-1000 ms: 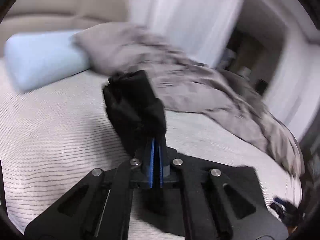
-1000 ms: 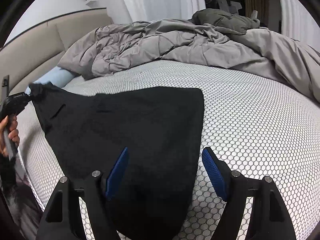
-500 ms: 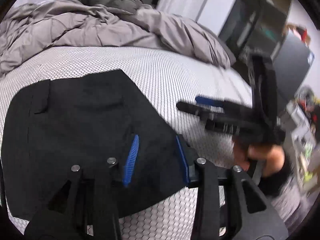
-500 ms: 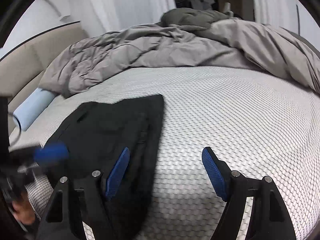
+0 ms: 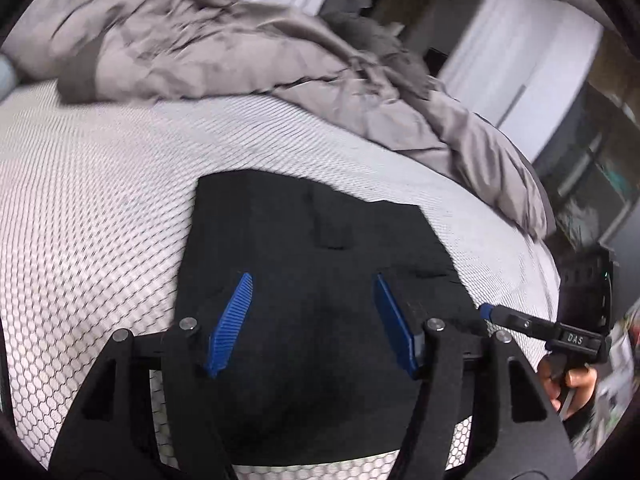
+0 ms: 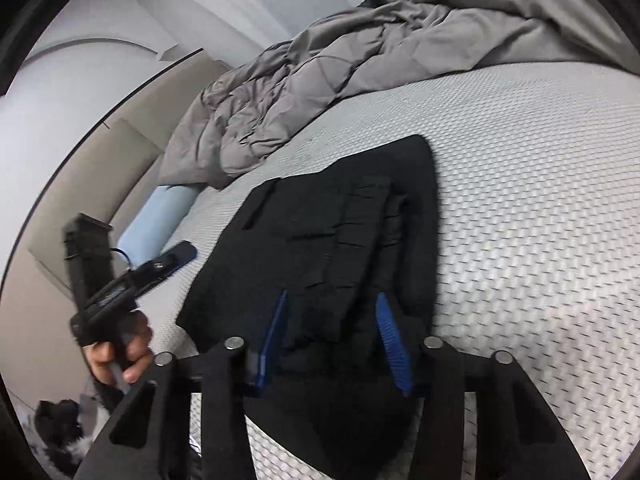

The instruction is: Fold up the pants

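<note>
- Black pants (image 5: 320,300) lying folded into a compact dark panel on the honeycomb-patterned mattress (image 5: 100,200), near its front edge; layered edges and a pocket flap visible on top in the right wrist view.
- Left gripper (image 5: 312,320) hovering over the near part of the fabric, blue pads (image 5: 232,320) standing apart, jaws just opening; cloth beneath them but not pinched.
- Right gripper (image 6: 332,340) also over the near end of the pants, pads (image 6: 394,344) apart though narrower, jaws just closing; layered cloth between them, not visibly clamped.
- Each gripper seen from the other's camera: right one at the right border of the left wrist view, left one beside a pale blue bolster pillow (image 6: 156,220) with the person's hand (image 6: 116,354) on its handle.
- Crumpled grey duvet (image 6: 340,72) heaped at the far side of the bed, well apart from the pants.
- Likely step: a fold just laid down and released on the left; right side seemingly setting up a fresh grasp.
- Next move probably calling for a pinch through all layers at the near edge, lifted evenly so the stack stays aligned, or else a flattening press.
- Risk judged: catching only the top layer and dragging the fold open.
</note>
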`<state>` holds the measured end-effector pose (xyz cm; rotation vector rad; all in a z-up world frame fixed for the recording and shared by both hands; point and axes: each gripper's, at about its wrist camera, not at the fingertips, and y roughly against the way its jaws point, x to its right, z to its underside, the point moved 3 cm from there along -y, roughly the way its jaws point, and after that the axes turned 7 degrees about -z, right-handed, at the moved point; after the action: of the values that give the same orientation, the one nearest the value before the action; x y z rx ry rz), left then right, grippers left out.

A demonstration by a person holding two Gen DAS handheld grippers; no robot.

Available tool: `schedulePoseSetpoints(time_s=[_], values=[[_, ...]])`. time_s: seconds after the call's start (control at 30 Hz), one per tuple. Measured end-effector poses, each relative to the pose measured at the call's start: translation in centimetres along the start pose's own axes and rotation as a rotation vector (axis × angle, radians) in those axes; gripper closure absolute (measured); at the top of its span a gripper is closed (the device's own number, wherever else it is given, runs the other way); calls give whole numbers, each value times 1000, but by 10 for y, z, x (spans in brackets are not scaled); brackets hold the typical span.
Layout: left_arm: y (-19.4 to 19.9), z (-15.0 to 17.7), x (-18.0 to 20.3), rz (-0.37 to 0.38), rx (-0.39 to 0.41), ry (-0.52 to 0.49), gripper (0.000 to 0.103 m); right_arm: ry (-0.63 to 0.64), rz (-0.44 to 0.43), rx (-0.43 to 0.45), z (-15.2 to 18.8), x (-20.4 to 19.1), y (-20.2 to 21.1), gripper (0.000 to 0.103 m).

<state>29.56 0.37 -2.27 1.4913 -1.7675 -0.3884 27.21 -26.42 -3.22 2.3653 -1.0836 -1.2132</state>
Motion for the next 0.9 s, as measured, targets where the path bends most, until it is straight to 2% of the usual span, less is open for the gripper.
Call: schedulePoseSetpoints(time_s=[0.03,0.1,0.2,0.23,0.27,0.3,0.4,0.47,0.57,0.6,0.7,0.77,0.9], values=[[1,0,-7,-2,-4,8,43,-22,-12,-22,-1,2,-8,56],[1,3,-16,-18,-1,2,43,-51,26,-57,1,9,-20,56],[5,5,-21,-30,4,-26,43,-62,40,-67,-2,12,-32,57],[8,6,-24,-31,7,-30,43,-42,62,-64,-3,9,-32,67],[9,6,-25,-31,10,-34,43,-12,93,-63,-3,5,-31,87],[15,7,-24,-29,13,-37,43,24,105,-59,-4,-2,-28,92],[22,7,-24,-33,19,-43,43,101,115,-25,-5,-19,-9,96],[22,8,-25,-44,12,-50,43,129,166,-11,-3,-20,3,96],[21,11,-21,-55,0,-78,43,116,261,-85,5,-1,-7,93],[21,12,-20,-65,1,-89,43,84,245,-87,6,8,-9,92],[19,13,-18,-73,-3,-102,43,-11,145,-54,1,18,2,80],[19,13,-16,-69,-1,-111,43,-30,108,-19,-3,21,10,56],[17,16,-12,-76,-7,-129,43,-81,51,-57,-3,34,3,55]])
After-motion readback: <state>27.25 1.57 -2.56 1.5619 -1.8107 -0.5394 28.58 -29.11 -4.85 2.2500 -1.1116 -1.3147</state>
